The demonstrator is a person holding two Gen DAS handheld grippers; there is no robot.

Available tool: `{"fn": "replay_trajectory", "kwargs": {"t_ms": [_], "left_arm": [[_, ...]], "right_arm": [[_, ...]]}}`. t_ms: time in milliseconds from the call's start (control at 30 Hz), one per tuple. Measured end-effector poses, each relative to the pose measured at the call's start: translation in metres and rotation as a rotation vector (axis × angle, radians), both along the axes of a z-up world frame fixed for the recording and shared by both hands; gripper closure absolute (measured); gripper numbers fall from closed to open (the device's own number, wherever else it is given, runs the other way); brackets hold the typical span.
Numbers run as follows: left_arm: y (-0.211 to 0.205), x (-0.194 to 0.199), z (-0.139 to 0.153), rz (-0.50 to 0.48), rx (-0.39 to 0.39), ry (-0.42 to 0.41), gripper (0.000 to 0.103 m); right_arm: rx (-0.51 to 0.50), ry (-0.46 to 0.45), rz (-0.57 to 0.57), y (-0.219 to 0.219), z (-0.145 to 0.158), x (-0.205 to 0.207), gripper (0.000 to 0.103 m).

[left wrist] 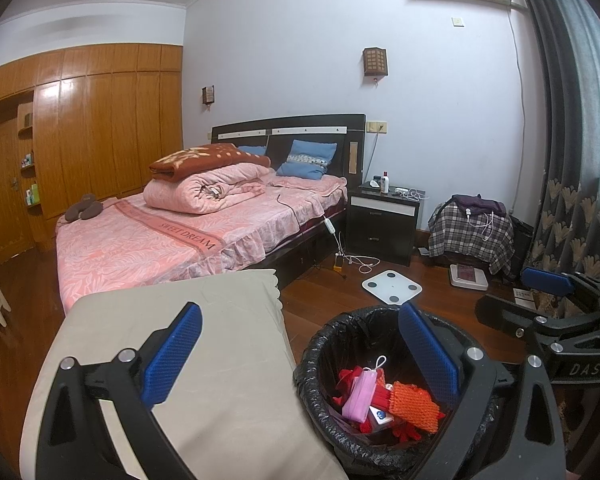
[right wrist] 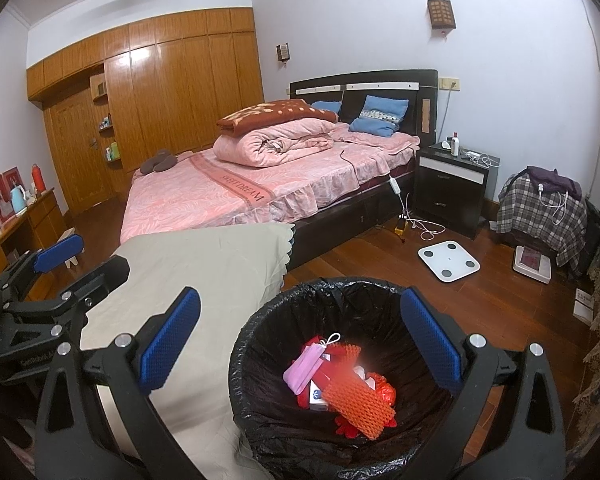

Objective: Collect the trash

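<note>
Inside one bin point(right wrist: 260, 360): one pink mask point(right wrist: 302, 368), one orange net point(right wrist: 358, 406); both tools point(left wrist: 300, 352) point(right wrist: 300, 340) spread, empty.

I can read "SWEET DREAM" in dark letters on the darker pink band across the pink floral bedspread point(left wrist: 188, 232) — same words show in the right wrist view point(right wrist: 242, 189). The black plastic frame of the right gripper point(left wrist: 580, 368) carries "DAS". The left gripper's black frame point(right wrist: 32, 362) has small white lettering — too blurred to make out.
</note>
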State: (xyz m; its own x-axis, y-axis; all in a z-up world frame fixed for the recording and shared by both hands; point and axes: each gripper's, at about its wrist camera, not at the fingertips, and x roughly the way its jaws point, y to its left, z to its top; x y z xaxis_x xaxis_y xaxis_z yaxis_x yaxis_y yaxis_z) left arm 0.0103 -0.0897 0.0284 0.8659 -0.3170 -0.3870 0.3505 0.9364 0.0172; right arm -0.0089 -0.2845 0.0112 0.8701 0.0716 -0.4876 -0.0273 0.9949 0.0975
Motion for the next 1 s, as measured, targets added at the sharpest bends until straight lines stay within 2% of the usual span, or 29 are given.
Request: {"fn": "replay_trajectory", "kwargs": {"t_ms": [1000], "left_arm": [[0.005,0.001,-0.011,0.003,0.003,0.015,0.006]], "right_arm": [[0.002,0.005,-0.001,0.002,0.001,0.001,0.006]]}}
